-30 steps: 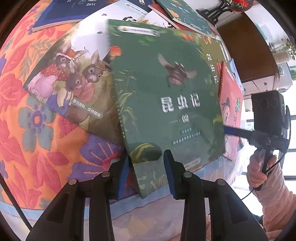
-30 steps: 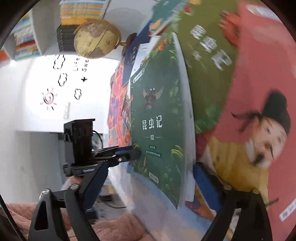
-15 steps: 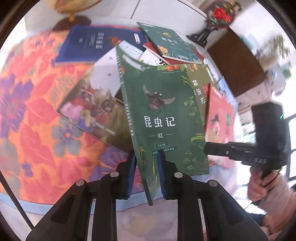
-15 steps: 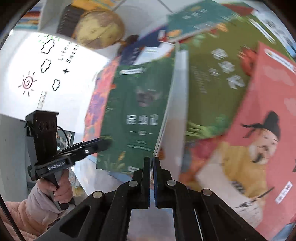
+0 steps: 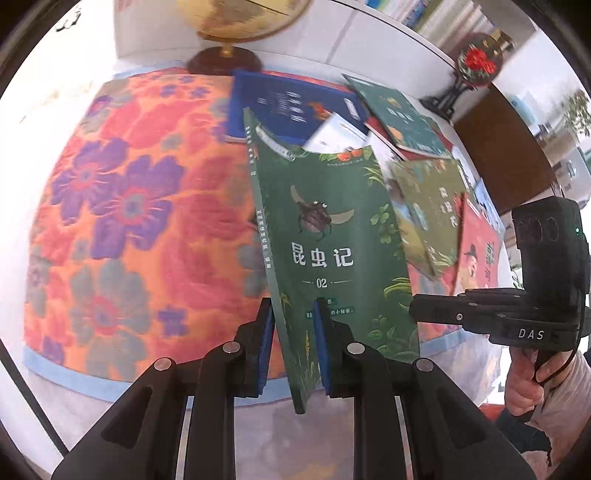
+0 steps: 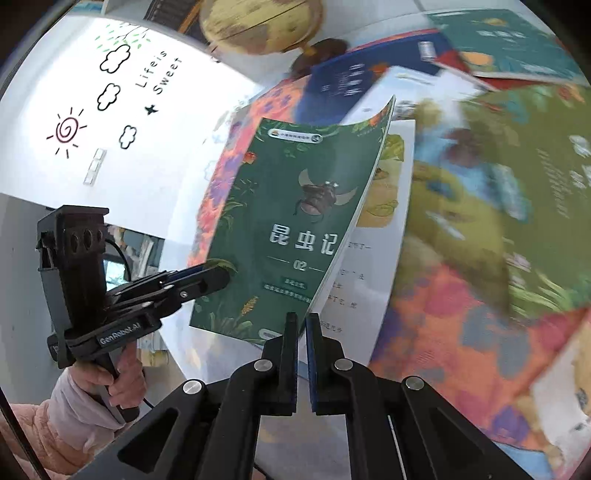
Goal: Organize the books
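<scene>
Green book [image 5: 332, 236] now off the table [image 5: 110, 206].

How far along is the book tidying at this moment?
Done: nothing stacked yet. In hand: the green insect book, lifted off the floral cloth, clamped by the left tool, its cover pinched by the right tool. Left: blue book, red book, others lie scattered.

Globe [image 5: 236, 14], floral tablecloth [image 5: 122, 206], red ornament [image 5: 476, 61]

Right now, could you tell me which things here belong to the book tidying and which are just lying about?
For the job:
- green insect book, clamped in the left gripper
- right gripper, shut on its cover edge
- blue book
- red book

Lying about:
- globe
- flowered cloth
</scene>
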### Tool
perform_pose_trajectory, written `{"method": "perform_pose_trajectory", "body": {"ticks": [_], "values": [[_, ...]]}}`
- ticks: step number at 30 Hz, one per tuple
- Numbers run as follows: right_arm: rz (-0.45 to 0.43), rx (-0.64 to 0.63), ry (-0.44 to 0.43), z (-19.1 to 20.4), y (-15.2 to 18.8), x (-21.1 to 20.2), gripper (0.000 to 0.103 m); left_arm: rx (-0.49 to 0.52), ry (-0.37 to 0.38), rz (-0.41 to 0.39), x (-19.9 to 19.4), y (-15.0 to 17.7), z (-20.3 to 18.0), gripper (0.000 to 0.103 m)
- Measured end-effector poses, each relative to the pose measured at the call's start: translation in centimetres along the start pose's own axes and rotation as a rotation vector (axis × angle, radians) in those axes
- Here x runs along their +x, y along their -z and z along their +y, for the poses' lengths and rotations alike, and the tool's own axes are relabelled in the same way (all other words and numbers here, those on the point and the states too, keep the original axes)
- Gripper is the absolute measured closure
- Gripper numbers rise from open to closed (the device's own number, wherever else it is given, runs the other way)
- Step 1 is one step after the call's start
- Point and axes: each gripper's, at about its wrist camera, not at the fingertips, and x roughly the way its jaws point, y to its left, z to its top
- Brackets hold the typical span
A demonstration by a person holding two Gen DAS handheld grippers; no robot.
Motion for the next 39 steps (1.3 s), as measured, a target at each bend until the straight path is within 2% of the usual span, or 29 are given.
{"method": "perform_pose_trajectory", "body": {"ticks": [8,14,15,17,18,19,21,23,25,26,28,29,30,32,34,37,39], "values": [[0.033,-0.059,-0.027,6.3,-3.8,5.6,0.098,-0.083,-0.027,-0.033,-3.1,-1.4,8.4,0.085],[0.066,-0.051,-0.032,10.7,-6.3,11.6,0.097,-0.127,-0.04,-0.027,-3.9,-2.0,15.2,0.085],[0.073,-0.051,-0.035,11.3,-6.6,12.5,0.097,-0.138,-0.037,-0.025,-3.9,-2.1,16.3,0.086],[0.081,-0.052,-0.047,12.3,-7.2,13.9,0.098,-0.157,0.034,-0.028,-4.0,-2.1,17.7,0.087],[0.09,-0.055,-0.051,12.9,-7.5,14.6,0.098,-0.149,0.039,-0.027,-4.0,-2.2,18.0,0.087],[0.099,-0.057,-0.044,13.3,-7.6,15.1,0.098,-0.126,0.014,-0.024,-3.9,-2.2,18.1,0.087],[0.117,-0.051,-0.013,13.5,-7.5,15.7,0.098,-0.087,-0.056,-0.017,-3.5,-2.4,18.5,0.085],[0.123,0.001,0.029,12.2,-7.3,15.8,0.097,-0.087,-0.057,0.014,-2.6,-2.7,19.7,0.081],[0.129,0.112,0.043,9.5,-6.7,15.1,0.097,-0.084,-0.075,0.053,-1.6,-3.2,21.1,0.073],[0.126,0.159,0.048,8.5,-6.6,14.8,0.096,-0.074,-0.085,0.07,-1.1,-3.6,21.6,0.073],[0.094,0.252,0.065,6.7,-6.3,14.0,0.076,-0.044,-0.109,0.089,-0.4,-4.6,22.5,0.072],[0.072,0.281,0.083,6.2,-6.3,13.6,0.049,-0.029,-0.111,0.093,-0.1,-5.2,22.9,0.069],[0.043,0.302,0.091,6.0,-6.2,13.3,0.029,-0.022,-0.098,0.098,0.1,-5.7,23.3,0.067],[0.0,0.336,0.036,5.9,-5.7,12.8,0.02,-0.011,-0.056,0.118,0.5,-6.6,23.9,0.057],[-0.01,0.356,0.008,5.8,-5.7,13.2,0.017,0.016,-0.009,0.131,1.0,-7.5,24.2,0.055],[-0.008,0.361,0.02,5.9,-5.9,14.6,0.015,0.057,-0.012,0.136,1.7,-8.9,24.5,0.055],[-0.053,0.35,0.019,6.5,-6.2,14.7,0.007,0.057,0.011,0.165,2.7,-9.8,25.0,0.055]]}}
